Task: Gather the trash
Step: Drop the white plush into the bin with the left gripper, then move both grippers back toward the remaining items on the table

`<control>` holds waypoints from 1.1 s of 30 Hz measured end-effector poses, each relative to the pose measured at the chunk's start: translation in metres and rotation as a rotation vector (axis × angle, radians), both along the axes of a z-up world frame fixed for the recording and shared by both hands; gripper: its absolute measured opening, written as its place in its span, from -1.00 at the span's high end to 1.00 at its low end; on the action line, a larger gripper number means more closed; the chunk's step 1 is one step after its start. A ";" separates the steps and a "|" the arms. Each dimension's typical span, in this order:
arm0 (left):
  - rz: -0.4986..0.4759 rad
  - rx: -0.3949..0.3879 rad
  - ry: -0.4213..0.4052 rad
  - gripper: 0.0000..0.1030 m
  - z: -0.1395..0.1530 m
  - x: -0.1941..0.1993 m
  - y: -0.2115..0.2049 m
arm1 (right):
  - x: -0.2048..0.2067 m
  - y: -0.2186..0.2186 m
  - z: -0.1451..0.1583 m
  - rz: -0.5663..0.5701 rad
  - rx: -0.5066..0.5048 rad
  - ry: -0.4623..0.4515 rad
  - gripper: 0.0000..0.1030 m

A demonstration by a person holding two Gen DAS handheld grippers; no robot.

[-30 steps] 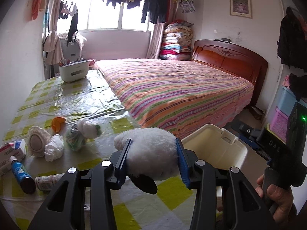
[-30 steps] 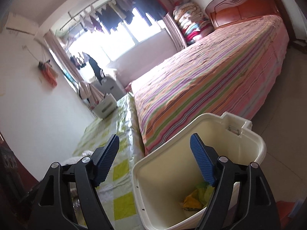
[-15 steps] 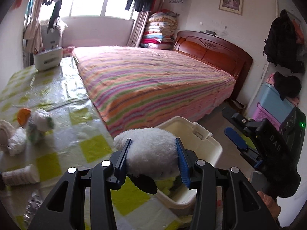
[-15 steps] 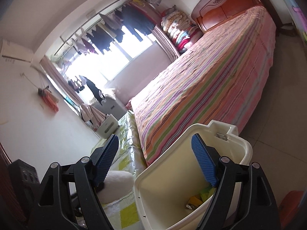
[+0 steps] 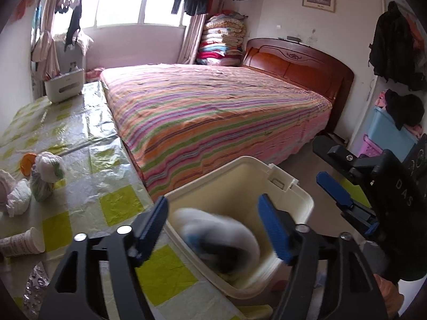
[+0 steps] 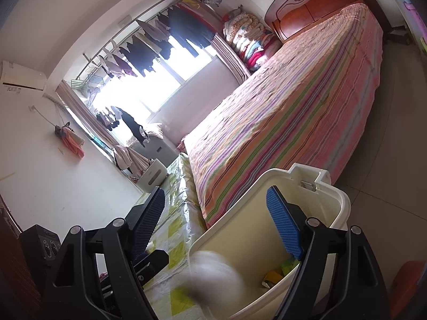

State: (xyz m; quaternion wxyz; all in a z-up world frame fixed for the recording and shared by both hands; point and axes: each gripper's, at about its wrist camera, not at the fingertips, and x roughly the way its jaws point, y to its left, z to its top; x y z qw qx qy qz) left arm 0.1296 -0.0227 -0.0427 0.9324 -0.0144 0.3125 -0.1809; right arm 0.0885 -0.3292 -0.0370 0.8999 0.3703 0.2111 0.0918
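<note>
My left gripper [image 5: 213, 209] hangs over the cream trash bin [image 5: 293, 186] and its jaws are opening. A white fluffy thing with a dark patch [image 5: 221, 240] is blurred below the pads, free of them, falling inside the bin. The right wrist view shows that same white fluffy thing [image 6: 213, 274] at the bin's near rim [image 6: 341, 194]. My right gripper [image 6: 217, 202] is open, holding nothing, pointed at the bin from the right. Yellow and green scraps [image 6: 277, 274] lie at the bottom.
On the yellow-checked table [image 5: 117, 205] lie a bagged ball [image 5: 46, 170], an orange piece [image 5: 28, 160], a tissue wad [image 5: 18, 197], a paper cup [image 5: 24, 242] and foil [image 5: 34, 285]. A white box [image 5: 64, 85] stands far back. The striped bed [image 5: 213, 112] borders table and bin.
My left gripper swung right from the table to over the bin, then opened and let go of the white fluffy thing, which is dropping in. The right gripper rolled slightly.
</note>
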 end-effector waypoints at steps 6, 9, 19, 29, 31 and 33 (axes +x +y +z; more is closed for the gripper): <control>0.013 0.033 -0.049 -0.44 0.010 -0.006 0.011 | 0.000 0.006 0.000 0.011 -0.007 0.002 -0.50; 0.052 0.068 -0.093 -0.45 0.016 -0.012 0.023 | 0.002 0.013 0.001 0.029 -0.016 0.001 -0.50; 0.166 0.118 -0.145 -0.47 0.023 -0.027 0.081 | 0.013 0.044 0.000 0.104 -0.056 0.026 -0.50; 0.363 0.165 -0.157 -0.48 0.029 -0.036 0.162 | 0.025 0.106 0.011 0.225 -0.162 0.009 -0.62; 0.425 0.151 -0.134 -0.49 0.031 -0.036 0.187 | 0.034 0.123 0.018 0.277 -0.174 0.001 -0.62; 0.473 0.135 -0.116 -0.49 0.033 -0.035 0.206 | 0.044 0.146 0.027 0.328 -0.211 -0.016 -0.62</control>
